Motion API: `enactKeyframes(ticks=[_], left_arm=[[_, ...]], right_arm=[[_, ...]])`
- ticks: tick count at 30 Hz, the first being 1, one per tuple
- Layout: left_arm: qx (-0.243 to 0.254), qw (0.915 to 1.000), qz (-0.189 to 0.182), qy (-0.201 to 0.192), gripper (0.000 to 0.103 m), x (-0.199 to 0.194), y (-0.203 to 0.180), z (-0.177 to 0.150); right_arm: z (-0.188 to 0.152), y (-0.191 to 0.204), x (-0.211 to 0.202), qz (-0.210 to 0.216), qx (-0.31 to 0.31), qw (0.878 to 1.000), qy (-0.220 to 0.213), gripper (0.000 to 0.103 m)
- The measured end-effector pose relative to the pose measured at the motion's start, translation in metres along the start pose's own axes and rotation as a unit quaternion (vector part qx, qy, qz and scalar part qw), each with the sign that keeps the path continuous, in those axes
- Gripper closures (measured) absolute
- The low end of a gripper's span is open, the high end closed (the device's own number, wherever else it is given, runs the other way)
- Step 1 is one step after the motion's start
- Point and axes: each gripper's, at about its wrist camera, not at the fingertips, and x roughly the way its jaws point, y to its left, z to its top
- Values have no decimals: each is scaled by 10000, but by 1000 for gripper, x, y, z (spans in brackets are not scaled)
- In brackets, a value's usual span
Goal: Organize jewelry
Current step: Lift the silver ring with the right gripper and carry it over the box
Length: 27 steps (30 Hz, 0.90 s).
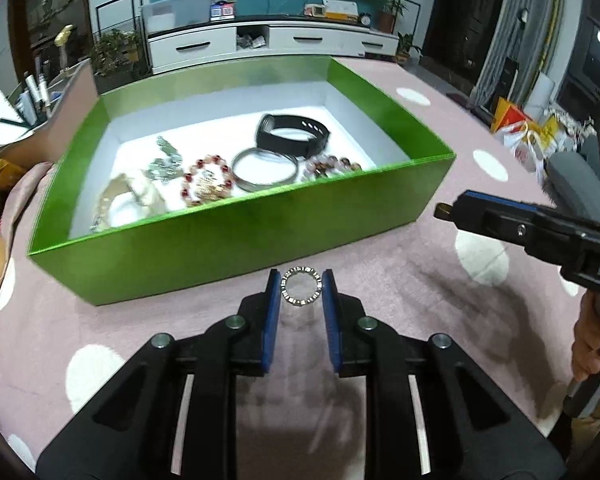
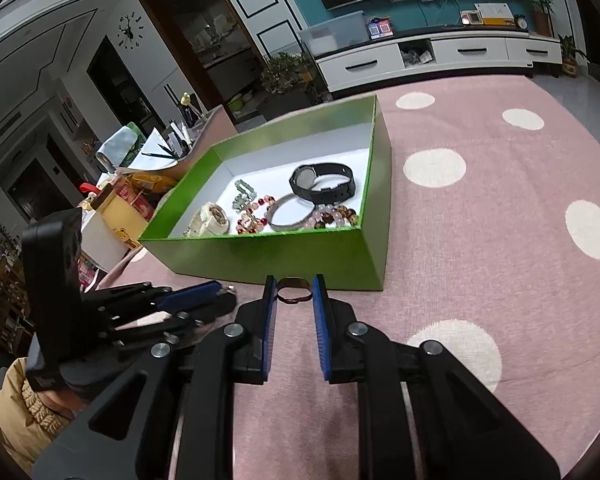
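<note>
Gripping a small sparkly ring [image 1: 301, 290] between its blue pads, the left claw [image 1: 301, 292] sits bottom centre of its view, just in front of the green box [image 1: 236, 236]. No earlier shot to compare, so only the pinch itself is plain. Right claw [image 2: 294, 290] likewise closed on a dark ring [image 2: 294, 291], bottom centre of the right view, near the box's front wall. Box stands mid-frame on a pink cloth w/ white dots [image 2: 500, 240]. Inside: black watch [image 1: 292, 136] toward the back, steel bangle [image 1: 265, 169] at centre, red bead bracelet [image 1: 208, 179] left of it, pale beads [image 1: 332, 166] on the right, cream watch [image 1: 128, 202] at lower left. A hand [image 1: 594, 344] shows at the right edge of the left view.
</note>
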Motion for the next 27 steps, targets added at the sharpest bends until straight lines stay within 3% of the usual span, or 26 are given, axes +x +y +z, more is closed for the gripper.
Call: enactKeyframes(ticks=[12,21,27], left_arm=[[-274,9973,189,-659,83,-60,35,39],[-413,9942,250,-964,83,-73,57,79],[-608,9935,144,-950,83,-66,68,103]], right_arm=[[27,23,-18,-9,-366,9988,-333,85],[57,36,-13,10,-591,9968,-537,85],[77,43,-3,4,-723,9956,-597,85]])
